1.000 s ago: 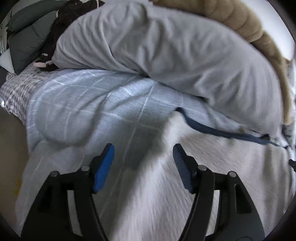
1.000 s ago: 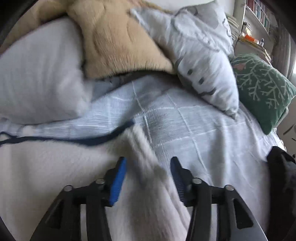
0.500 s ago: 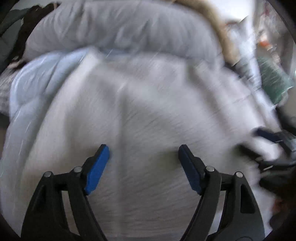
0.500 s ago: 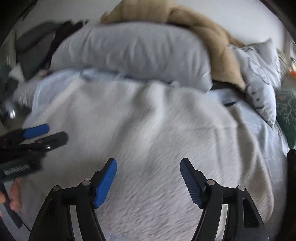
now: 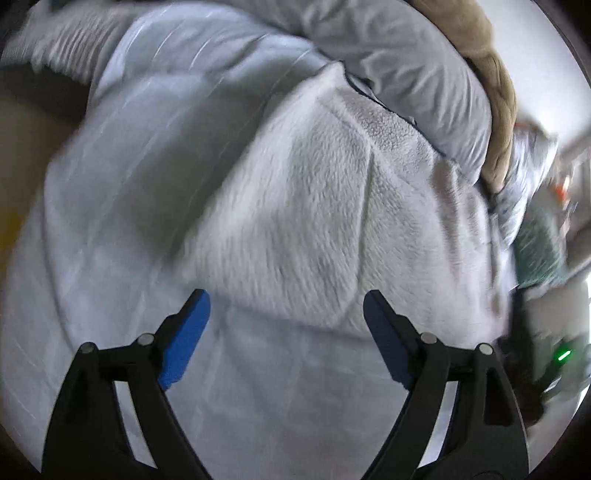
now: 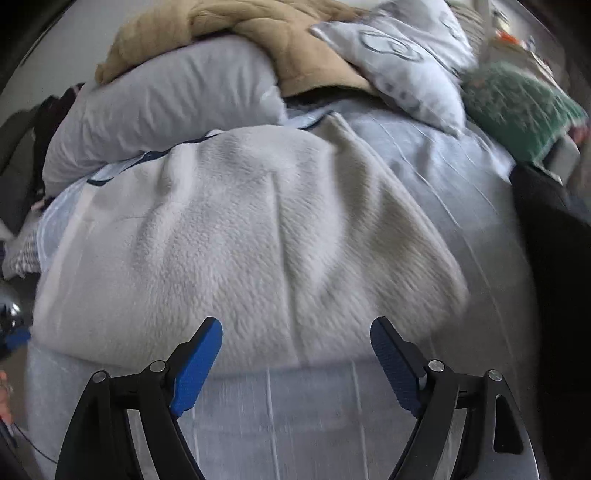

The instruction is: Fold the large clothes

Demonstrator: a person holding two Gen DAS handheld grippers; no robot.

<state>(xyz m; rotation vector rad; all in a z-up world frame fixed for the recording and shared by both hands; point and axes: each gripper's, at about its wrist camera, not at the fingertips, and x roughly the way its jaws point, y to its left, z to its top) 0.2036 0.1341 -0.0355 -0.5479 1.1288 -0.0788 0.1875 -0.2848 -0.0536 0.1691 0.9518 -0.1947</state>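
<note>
- Since a second ago we have let go of the fleece and drawn both tools back: each then had cloth between its pads, and now the near edge lies free ahead of them.
- Our pale blue checked bed cover (image 6: 461,192) carries everything, serving as the flat folding surface.
- One large cream-white fleece garment (image 6: 258,236) lies spread on it, folded over into a rounded slab, dark blue trim at its far edge against the pillows; we judge one fold done and the next grip not yet chosen.
- At the head we count one plain grey pillow (image 6: 166,107), one tan plush blanket (image 6: 266,33) heaped over it, one grey patterned pillow (image 6: 402,62) and one green patterned cushion (image 6: 517,107), pushed back, likely to leave room.
- Our left hand-held gripper (image 5: 284,332) hangs released over the garment's near-left edge, jaws wide.
- Our right hand-held gripper (image 6: 295,358) likewise gapes empty, just short of the near hem.
</note>
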